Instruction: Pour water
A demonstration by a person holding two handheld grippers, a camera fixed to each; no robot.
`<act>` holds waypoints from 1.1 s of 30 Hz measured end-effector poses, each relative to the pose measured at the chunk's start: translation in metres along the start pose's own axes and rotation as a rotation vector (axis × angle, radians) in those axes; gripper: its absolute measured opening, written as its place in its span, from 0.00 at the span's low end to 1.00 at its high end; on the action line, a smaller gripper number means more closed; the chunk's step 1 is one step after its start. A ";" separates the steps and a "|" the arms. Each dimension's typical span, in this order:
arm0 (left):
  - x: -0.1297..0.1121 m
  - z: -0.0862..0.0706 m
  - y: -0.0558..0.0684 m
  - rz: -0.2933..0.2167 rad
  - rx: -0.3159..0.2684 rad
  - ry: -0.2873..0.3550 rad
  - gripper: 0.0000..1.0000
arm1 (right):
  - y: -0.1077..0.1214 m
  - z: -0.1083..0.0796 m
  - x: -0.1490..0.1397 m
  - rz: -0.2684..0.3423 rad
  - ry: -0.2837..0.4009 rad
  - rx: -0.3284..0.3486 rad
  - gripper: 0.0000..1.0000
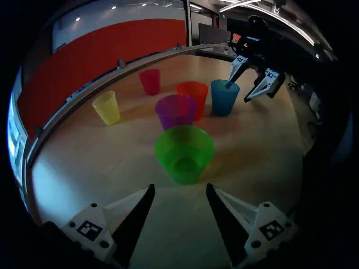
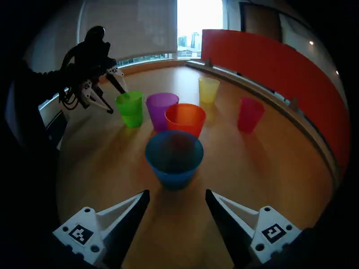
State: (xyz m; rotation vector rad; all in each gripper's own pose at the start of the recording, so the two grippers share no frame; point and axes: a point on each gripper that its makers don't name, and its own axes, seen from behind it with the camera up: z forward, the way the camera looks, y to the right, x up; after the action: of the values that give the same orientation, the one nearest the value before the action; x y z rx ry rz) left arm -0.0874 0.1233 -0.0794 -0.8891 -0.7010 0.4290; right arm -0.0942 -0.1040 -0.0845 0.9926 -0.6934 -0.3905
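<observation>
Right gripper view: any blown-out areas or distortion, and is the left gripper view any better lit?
Right gripper view: the window is blown out white, the table bows at its far edge from fisheye distortion, the blue cup looks sharp. Left gripper view: dimmer, bluish cast at the table's left, ceiling lights streaked, the green cup sharp.

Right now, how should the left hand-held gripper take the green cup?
Grip the green cup by its wall just under the rim, coming straight in from the near side. It stands upright, tapers downward, and sits ahead of the open left hand-held gripper; the purple cup crowds its far side.
</observation>
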 end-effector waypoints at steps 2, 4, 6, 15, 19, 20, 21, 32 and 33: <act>-0.002 -0.002 -0.002 -0.003 0.010 -0.001 0.84 | 0.001 -0.003 -0.002 0.006 0.000 -0.008 0.97; -0.004 -0.005 -0.003 -0.008 0.019 -0.001 0.84 | 0.002 -0.006 -0.004 0.010 0.001 -0.017 0.97; -0.006 -0.007 -0.005 -0.015 0.025 0.000 0.84 | 0.004 -0.009 -0.005 0.015 0.002 -0.026 0.96; -0.009 -0.015 -0.010 -0.032 0.059 0.003 0.84 | 0.007 -0.013 -0.008 0.066 0.003 -0.056 0.96; -0.012 -0.018 -0.017 -0.045 0.086 -0.002 0.84 | 0.009 -0.016 -0.009 0.085 -0.002 -0.076 0.97; -0.012 -0.019 -0.018 -0.047 0.093 -0.001 0.84 | 0.010 -0.017 -0.010 0.088 -0.005 -0.083 0.96; -0.013 -0.019 -0.020 -0.049 0.100 0.000 0.84 | 0.011 -0.018 -0.011 0.091 -0.008 -0.091 0.97; -0.019 -0.031 -0.048 -0.092 0.227 0.029 0.84 | 0.034 -0.034 -0.016 0.160 -0.003 -0.228 0.97; -0.019 -0.032 -0.051 -0.098 0.240 0.032 0.84 | 0.036 -0.035 -0.016 0.169 -0.001 -0.241 0.97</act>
State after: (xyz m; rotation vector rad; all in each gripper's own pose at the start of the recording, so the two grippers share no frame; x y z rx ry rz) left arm -0.0752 0.0643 -0.0586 -0.6312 -0.6457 0.4010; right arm -0.0815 -0.0543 -0.0719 0.7010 -0.7075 -0.3175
